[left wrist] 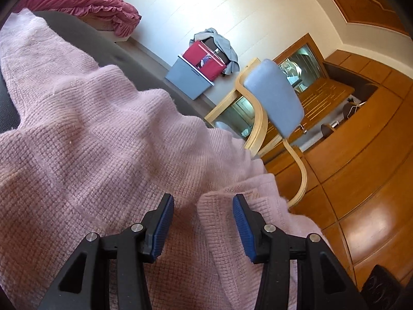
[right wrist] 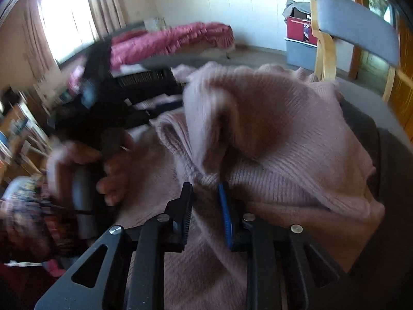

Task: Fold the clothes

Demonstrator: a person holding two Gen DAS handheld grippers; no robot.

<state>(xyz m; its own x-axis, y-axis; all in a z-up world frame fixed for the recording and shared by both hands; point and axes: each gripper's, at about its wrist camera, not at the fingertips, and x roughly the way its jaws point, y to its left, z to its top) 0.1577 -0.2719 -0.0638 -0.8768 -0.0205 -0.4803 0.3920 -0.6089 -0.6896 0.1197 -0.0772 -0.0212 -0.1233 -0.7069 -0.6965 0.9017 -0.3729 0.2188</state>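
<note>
A pink knit sweater lies spread over a dark grey table. My left gripper is open just above it. A ribbed cuff of the sweater lies between its blue pads, close to the right one. In the right wrist view the sweater is bunched up near the table's edge. My right gripper is shut on a fold that rises from between its fingertips. At the left of that view, blurred, a hand grips the handle of the other gripper.
A blue-grey chair with a bent-wood frame stands right behind the table, also in the right wrist view. Farther back are a grey bin holding a red bag and a bed with a magenta ruffled cover. Orange wooden panelling fills the right.
</note>
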